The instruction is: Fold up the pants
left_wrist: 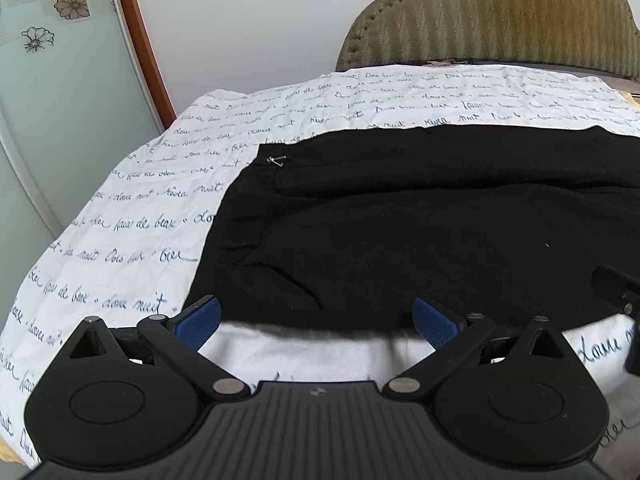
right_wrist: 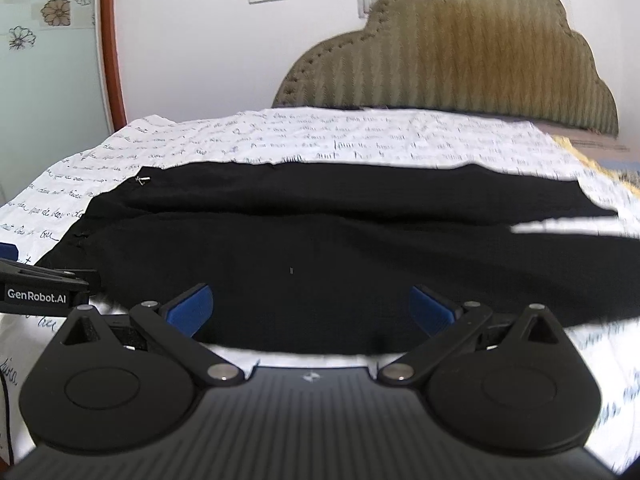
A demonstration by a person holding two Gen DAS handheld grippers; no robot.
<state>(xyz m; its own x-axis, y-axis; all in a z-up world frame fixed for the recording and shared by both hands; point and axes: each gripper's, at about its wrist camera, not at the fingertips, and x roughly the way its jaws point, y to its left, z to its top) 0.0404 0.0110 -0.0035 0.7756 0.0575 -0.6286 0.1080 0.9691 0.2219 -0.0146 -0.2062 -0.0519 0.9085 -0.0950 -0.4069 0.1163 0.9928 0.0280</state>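
Left wrist view: the left gripper, blue-padded jaws spread wide, sits at the near hem of the black fabric pants lying flat on the white script-printed bedsheet

Right wrist view: the right gripper, equally agape, hovers over the pants' near edge

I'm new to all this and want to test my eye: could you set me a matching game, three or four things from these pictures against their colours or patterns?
Things:
1. pants
2. bedsheet
3. headboard
4. finger pads of the left gripper
(one pad:)

Looks:
a. olive green, quilted
b. plain black, lying flat
c. blue, ribbed
d. white with dark handwriting

Pairs: 1-b, 2-d, 3-a, 4-c
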